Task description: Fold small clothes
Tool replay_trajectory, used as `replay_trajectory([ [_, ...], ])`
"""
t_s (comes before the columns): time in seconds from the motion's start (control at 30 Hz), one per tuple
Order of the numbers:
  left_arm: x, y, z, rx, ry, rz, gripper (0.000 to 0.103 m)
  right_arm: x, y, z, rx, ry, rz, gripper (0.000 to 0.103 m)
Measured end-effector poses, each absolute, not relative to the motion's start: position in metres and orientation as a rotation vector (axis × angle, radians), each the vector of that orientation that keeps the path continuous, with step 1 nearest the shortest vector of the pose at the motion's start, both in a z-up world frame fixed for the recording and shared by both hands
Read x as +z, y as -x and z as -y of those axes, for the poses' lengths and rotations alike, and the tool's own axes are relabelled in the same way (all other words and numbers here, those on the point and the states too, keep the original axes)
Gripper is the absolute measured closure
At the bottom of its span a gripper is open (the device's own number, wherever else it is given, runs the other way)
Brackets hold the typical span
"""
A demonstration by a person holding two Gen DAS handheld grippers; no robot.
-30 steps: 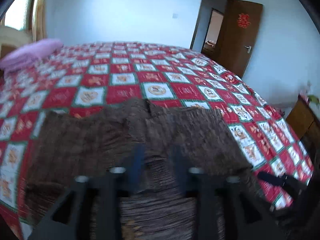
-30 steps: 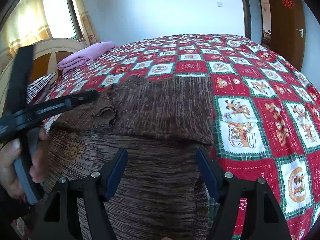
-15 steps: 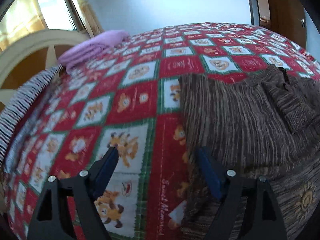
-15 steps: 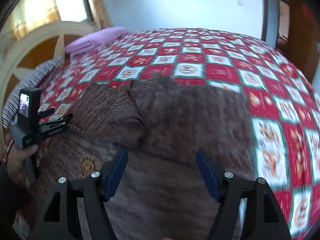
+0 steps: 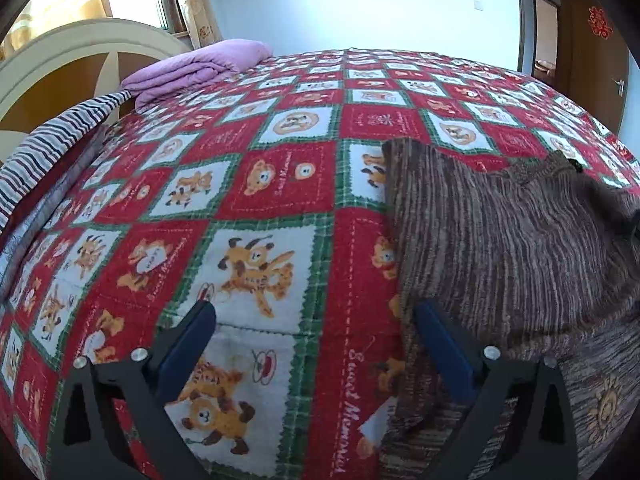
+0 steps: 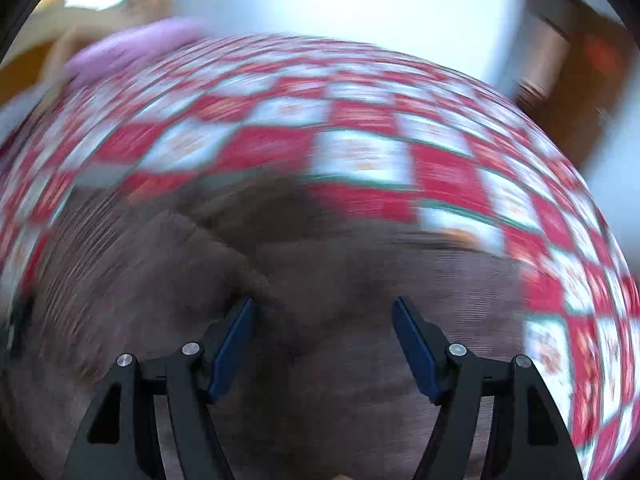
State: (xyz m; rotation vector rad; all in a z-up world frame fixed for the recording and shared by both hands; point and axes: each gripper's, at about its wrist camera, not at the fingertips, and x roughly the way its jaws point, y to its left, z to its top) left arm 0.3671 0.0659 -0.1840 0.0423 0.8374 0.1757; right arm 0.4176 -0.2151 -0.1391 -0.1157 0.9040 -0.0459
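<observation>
Seemingly half-done: brown sweater (image 5: 500, 240) has one sleeve folded in; left gripper (image 5: 312, 344) opening, empty; right gripper (image 6: 324, 344) open, empty.

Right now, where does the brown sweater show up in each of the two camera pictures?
Left wrist view: the brown sweater fills the right side, its edge by the right finger.
Right wrist view: blurred, the sweater fills the lower middle, under both fingers.
Shared landmark: the folded purple blanket, upper left in both.
</observation>
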Motion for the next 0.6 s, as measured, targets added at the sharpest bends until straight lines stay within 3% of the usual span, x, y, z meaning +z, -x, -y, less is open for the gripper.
replay_trajectory([
  [0.13,-0.185,-0.367,-0.067,0.174,-0.033,-0.839,0.0,-0.133,-0.41,0.275,-0.092,-0.058,-0.94,0.032],
  [0.27,-0.185,-0.367,-0.068,0.173,-0.023,-0.837,0.0,-0.13,-0.385,0.272,0.029,-0.091,-0.929,0.032],
  [0.3,-0.185,-0.367,-0.068,0.175,-0.025,-0.837,0.0,-0.129,-0.376,0.267,0.073,-0.107,-0.921,0.034],
  [0.33,-0.185,-0.367,-0.068,0.177,-0.028,-0.837,0.0,-0.129,-0.369,0.259,0.121,-0.117,-0.916,0.046],
  [0.4,-0.185,-0.366,-0.066,0.198,-0.043,-0.835,0.0,-0.129,-0.357,0.239,0.234,-0.12,-0.917,0.056],
  [0.6,-0.185,-0.364,-0.067,0.273,-0.08,-0.826,0.0,-0.156,-0.34,0.19,0.377,-0.033,-1.01,0.057],
])
